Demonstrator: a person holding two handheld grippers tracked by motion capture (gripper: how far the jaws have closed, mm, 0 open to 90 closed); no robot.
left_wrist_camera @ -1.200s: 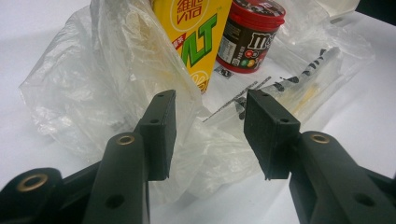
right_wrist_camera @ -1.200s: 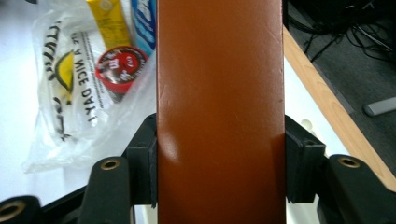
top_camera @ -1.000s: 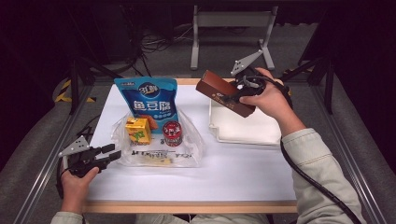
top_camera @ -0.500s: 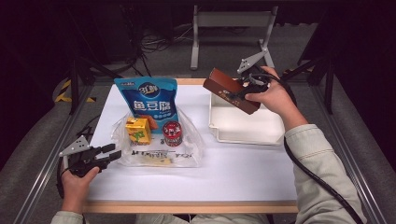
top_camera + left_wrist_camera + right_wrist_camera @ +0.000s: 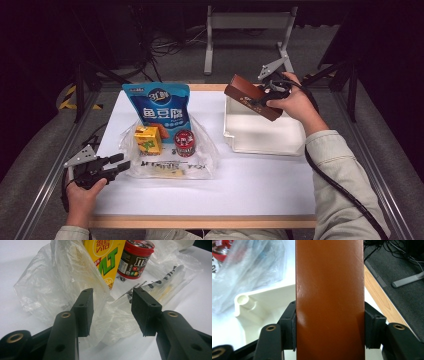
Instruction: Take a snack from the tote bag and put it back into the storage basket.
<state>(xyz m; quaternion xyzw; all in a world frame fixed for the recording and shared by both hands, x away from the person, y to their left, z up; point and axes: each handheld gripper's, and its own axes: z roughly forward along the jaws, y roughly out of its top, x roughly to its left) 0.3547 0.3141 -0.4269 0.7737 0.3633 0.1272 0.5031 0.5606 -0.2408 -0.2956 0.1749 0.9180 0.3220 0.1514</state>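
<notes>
My right gripper (image 5: 260, 100) is shut on a long brown box (image 5: 252, 97), held tilted above the far end of the white tray (image 5: 250, 140). In the right gripper view the brown box (image 5: 329, 300) stands between both pads, which press its sides, with the tray's corner (image 5: 243, 301) below. My left gripper (image 5: 117, 165) rests open near the table's front left, its jaws pointing at a crumpled clear plastic bag (image 5: 170, 155). In the left gripper view the bag (image 5: 75, 282) lies just past the open gripper (image 5: 112, 307), with a yellow drink carton (image 5: 105, 257) and a red M&M's tub (image 5: 136, 257) behind it.
A blue snack pouch (image 5: 157, 107) lies behind the yellow carton (image 5: 147, 139) and the red tub (image 5: 185, 142). The table's wooden edge (image 5: 379, 297) runs right of the tray, with floor, cables and a metal stand (image 5: 245, 22) beyond.
My right gripper has carried the brown box toward the far side and lower over the tray. My left gripper has stayed in place.
</notes>
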